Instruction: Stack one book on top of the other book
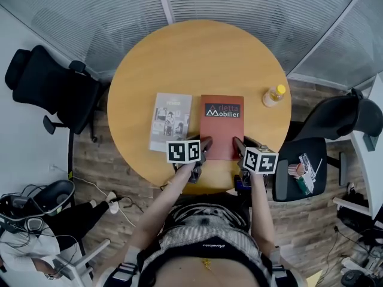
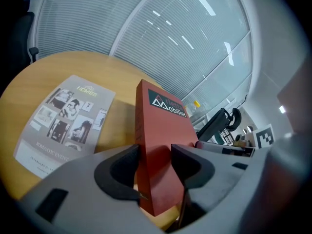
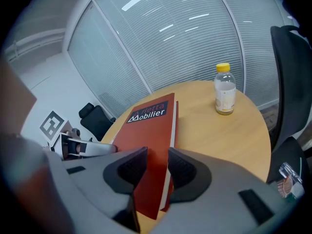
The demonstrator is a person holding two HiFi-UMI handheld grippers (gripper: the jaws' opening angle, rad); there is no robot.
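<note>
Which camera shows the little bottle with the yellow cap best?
The right gripper view: the bottle stands whole and fairly near. The head view shows it small, from above. The left gripper view catches only a tiny yellow speck of it.

Rust-red book (image 1: 222,127) with black, white-lettered title panel; grey booklet (image 1: 170,120) with monochrome photos; plain honey-tan tabletop (image 1: 197,58); clear bottle (image 1: 273,95), yellow cap.

This looks like an office. A round wooden table (image 1: 197,58) stands between black rolling chairs (image 1: 51,85), and glass walls with blinds (image 1: 251,11) curve behind it.
</note>
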